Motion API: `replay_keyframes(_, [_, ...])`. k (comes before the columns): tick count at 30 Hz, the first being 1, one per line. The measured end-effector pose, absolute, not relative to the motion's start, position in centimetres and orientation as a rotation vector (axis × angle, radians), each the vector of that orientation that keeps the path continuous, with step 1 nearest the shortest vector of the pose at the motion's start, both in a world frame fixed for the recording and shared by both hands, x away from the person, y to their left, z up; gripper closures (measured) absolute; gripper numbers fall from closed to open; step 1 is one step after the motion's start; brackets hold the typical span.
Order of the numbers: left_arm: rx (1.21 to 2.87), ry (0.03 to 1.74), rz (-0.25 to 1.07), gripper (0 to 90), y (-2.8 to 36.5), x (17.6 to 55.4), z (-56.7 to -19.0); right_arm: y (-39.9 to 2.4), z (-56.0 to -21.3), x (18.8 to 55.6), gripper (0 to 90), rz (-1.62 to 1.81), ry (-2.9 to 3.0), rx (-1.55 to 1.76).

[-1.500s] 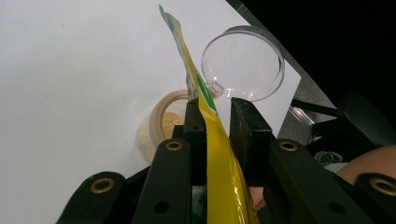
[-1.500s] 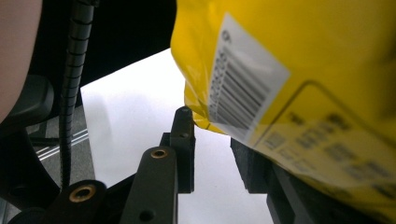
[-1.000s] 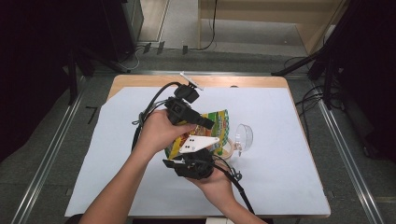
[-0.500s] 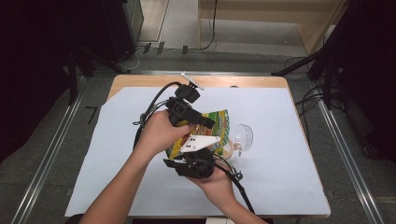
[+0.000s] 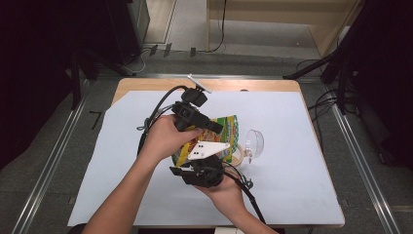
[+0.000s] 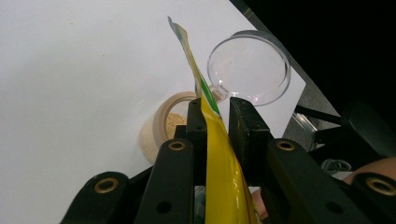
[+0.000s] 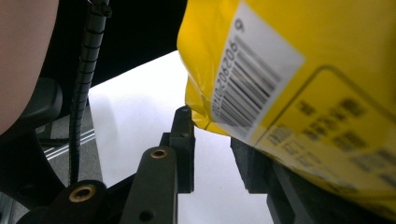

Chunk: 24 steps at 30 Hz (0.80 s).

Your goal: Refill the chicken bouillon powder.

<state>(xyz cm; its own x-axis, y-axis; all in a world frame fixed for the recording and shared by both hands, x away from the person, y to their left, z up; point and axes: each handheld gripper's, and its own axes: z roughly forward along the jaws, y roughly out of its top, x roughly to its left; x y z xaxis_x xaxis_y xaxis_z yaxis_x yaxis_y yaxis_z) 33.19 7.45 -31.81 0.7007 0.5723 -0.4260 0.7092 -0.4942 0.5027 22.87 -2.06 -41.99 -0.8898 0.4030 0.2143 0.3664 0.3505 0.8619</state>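
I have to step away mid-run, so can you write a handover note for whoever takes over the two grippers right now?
Left gripper: fingers shut on the upper edge of the yellow and green foil snack bag; they have just closed a little further.
Right gripper: the bag's lower part, the barcode side, lies against one finger; a gap shows at the other, so its grip is unclear.
Things: the bag is held above the small round beige bowl, which already holds some tan crumbs. A clear plastic lid lies beside it on the white table cover.
Left, probably: finish pouring, set the bag down, fit the lid.
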Motion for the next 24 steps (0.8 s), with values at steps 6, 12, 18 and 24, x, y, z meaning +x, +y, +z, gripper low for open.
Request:
replay_keyframes(6, [2.225,0.975,-0.267,78.4,7.46,33.15,-31.72,-2.07,-41.92,22.87,71.8,1.616,2.545,0.727])
replay_keyframes(12, [2.227,0.976,-0.260,77.8,7.44,33.03,-31.57,-2.07,-41.85,22.79,71.8,1.623,2.544,0.727])
replay_keyframes(18, [2.227,0.972,-0.257,77.3,7.40,33.02,-31.56,-2.10,-41.82,22.79,71.8,1.627,2.545,0.729])
replay_keyframes(24, [2.228,0.977,-0.255,77.3,7.36,33.03,-31.60,-2.13,-41.80,22.79,71.8,1.629,2.548,0.731])
